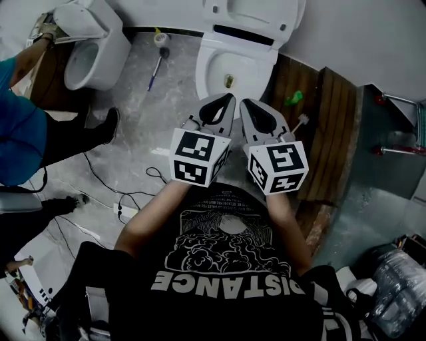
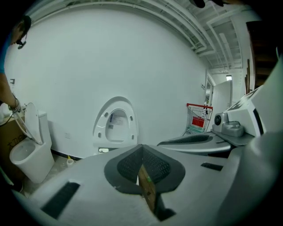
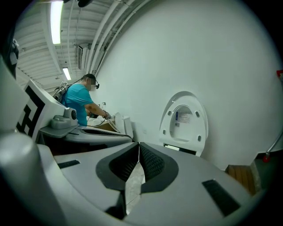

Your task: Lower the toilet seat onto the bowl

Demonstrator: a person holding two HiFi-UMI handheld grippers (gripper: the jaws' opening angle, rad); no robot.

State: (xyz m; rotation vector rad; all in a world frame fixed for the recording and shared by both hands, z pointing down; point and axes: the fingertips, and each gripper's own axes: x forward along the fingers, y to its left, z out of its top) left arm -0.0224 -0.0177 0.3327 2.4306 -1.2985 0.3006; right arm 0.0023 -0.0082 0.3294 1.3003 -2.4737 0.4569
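Seat: toilet seat (image 1: 256, 16) stood raised against far wall, above open bowl (image 1: 229, 70) | Step: approach, seat untouched | Claws: left gripper (image 1: 231, 97) and right gripper (image 1: 243, 102) both closed on nothing, side by side near bowl's front | Next: likely reach seat's top edge, tip it down gently | Unclear: seat top cut off in head view; seat versus lid indistinguishable

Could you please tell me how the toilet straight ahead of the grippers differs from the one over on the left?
The front toilet stands straight ahead, unattended; the left toilet stands off to the side with a person reaching to it. The front toilet's raised seat rests flat against the wall; the left toilet's seat leans back on what looks like a boxy cistern. Both are white, with seats up.
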